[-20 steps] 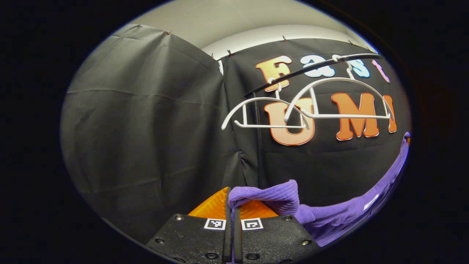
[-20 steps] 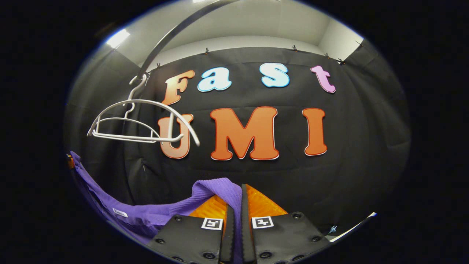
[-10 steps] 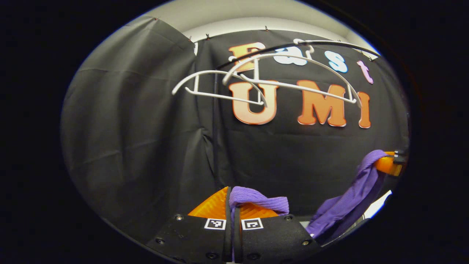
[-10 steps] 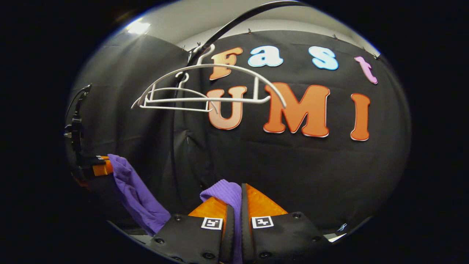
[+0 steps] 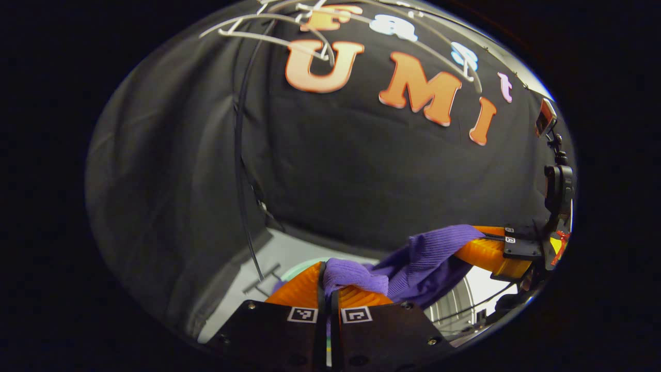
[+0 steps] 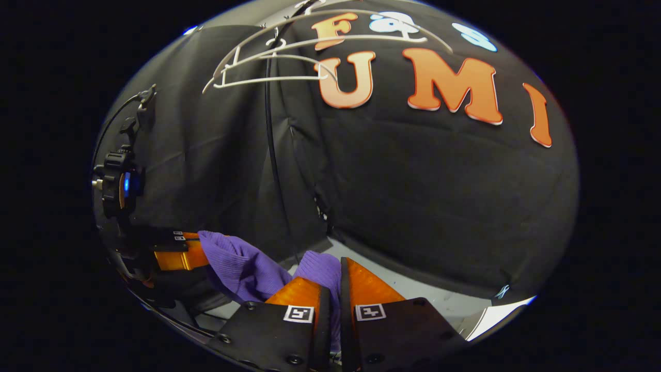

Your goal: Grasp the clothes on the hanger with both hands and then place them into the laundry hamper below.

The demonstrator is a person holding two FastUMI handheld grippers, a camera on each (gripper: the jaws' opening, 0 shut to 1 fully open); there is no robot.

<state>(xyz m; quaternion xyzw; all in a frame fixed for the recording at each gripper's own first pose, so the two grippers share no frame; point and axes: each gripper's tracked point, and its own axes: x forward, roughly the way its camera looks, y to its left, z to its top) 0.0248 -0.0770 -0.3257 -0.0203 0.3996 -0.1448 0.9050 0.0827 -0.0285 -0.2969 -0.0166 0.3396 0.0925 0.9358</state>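
Observation:
The purple knit garment (image 5: 421, 256) is off the hangers and hangs bunched between my two grippers. In the left gripper view my left gripper (image 5: 326, 267) is shut on a fold of it, and the right gripper (image 5: 488, 250) holds the other end at the right. In the right gripper view my right gripper (image 6: 336, 262) is shut on purple cloth (image 6: 242, 264), and the left gripper (image 6: 182, 254) grips it at the left. A pale green curved rim (image 5: 290, 268), perhaps the hamper's, peeks out just behind my left fingers.
Two bare white hangers (image 6: 279, 57) hang from the black rail high above, also at the top of the left gripper view as the hangers (image 5: 268, 26). The rack's black pole (image 6: 271, 155) runs down to the grey floor (image 6: 413, 289). A ribbed white wall (image 5: 454, 307) shows low right.
Both grippers have come down with the garment, so the hangers have slid to the top of each view. The grippers drew closer together and the floor came into sight.

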